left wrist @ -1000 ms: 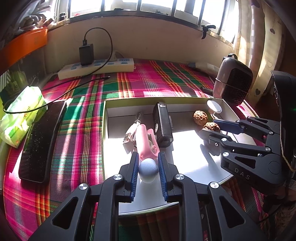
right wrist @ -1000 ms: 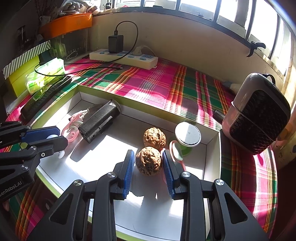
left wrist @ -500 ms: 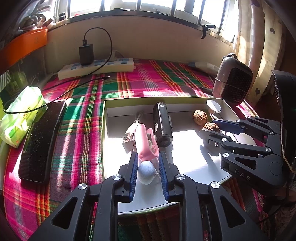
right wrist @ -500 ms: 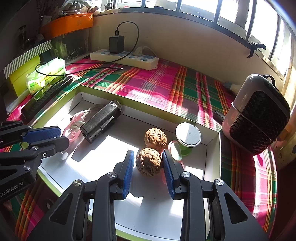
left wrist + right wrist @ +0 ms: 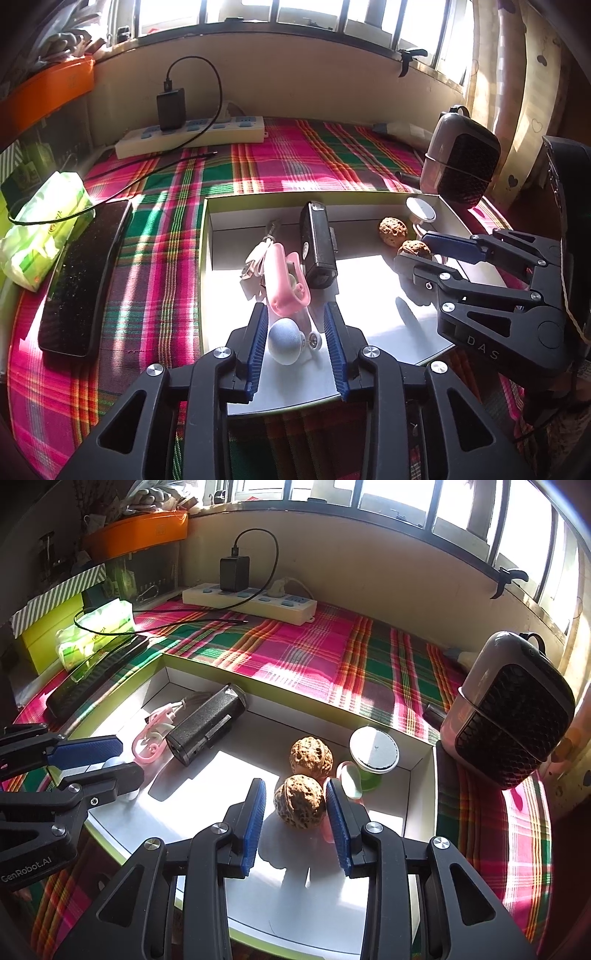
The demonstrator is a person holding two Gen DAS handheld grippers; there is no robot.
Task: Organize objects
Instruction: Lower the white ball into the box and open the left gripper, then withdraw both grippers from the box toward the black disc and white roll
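In the white tray (image 5: 214, 258) we see a black device (image 5: 317, 247), pink clip (image 5: 284, 284), grey ball (image 5: 284, 341) between our spread left tool (image 5: 295, 341), and two walnuts (image 5: 301, 805), the nearer within our spread right tool (image 5: 295, 814), a heater (image 5: 509, 723) beside

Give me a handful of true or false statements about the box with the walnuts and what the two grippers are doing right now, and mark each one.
1. Both walnuts lie inside the white box. True: the near walnut and the far walnut both sit on its floor.
2. The left gripper is clamped on the white ball. False: its fingers stand apart, with a gap beside the ball.
3. The black rectangular device lies in the box. True.
4. The right gripper holds the near walnut in the air. False: it is open around the walnut, which rests on the box floor.
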